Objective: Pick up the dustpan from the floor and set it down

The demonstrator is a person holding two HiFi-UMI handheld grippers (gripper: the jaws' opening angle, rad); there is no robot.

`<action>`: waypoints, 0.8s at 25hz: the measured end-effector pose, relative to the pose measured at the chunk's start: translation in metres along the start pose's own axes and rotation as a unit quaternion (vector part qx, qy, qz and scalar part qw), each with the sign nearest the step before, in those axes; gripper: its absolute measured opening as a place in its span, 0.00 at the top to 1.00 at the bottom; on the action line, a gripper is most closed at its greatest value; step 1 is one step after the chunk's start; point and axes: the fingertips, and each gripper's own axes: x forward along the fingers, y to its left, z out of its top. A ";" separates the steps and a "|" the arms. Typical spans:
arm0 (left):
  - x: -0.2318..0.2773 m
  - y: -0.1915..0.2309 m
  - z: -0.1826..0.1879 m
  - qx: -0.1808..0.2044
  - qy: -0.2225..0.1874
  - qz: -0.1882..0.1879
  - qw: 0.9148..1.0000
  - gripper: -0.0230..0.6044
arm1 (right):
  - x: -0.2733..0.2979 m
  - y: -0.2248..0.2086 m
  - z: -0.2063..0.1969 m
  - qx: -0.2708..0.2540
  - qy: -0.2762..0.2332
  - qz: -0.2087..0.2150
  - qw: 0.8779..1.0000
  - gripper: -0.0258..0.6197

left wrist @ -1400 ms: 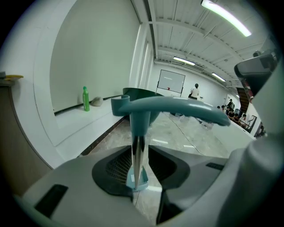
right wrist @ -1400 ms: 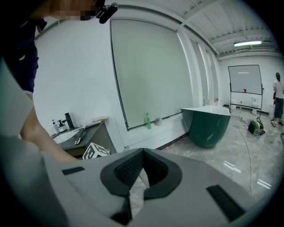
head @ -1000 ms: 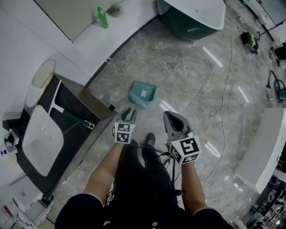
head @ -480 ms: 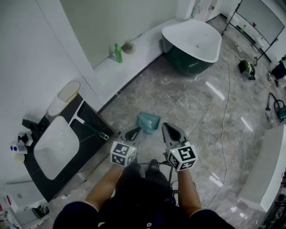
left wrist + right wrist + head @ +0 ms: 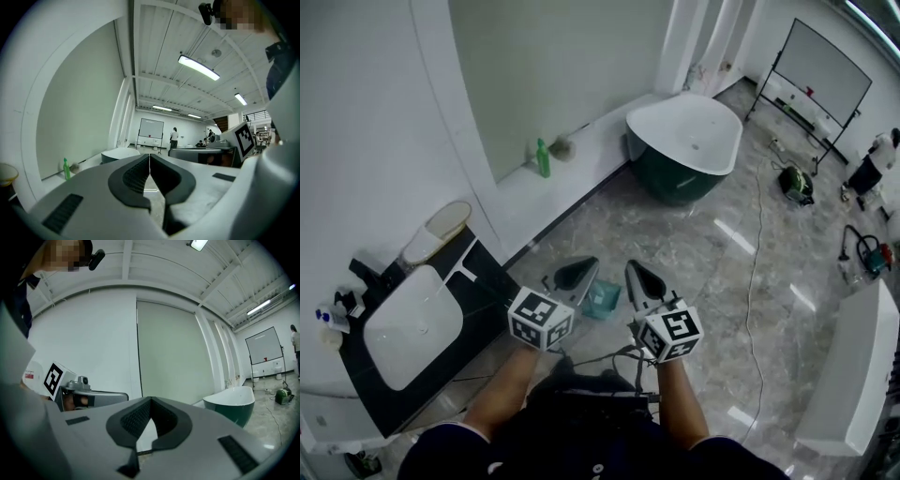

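1. Hovering above the grey marble floor (image 5: 703, 244), the left gripper (image 5: 583, 269) has its jaws pressed together with nothing between them.
2. Just beside it, the right gripper (image 5: 635, 272) is likewise closed tip to tip on nothing.
3. The teal plastic dustpan (image 5: 602, 300) lies on the floor beneath them. It shows in the gap between the two grippers and is held by neither.
4. Ahead of both grippers stands a white oval bathtub with a dark green outer wall (image 5: 684, 141).
5. Ahead and left of the left gripper, a green plastic bottle (image 5: 543, 157) stands on a white ledge (image 5: 591, 141).
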 end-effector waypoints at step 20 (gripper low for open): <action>-0.008 -0.028 0.019 -0.003 -0.004 -0.040 0.999 0.94 | -0.020 0.018 0.019 0.010 -0.024 0.007 1.000 0.95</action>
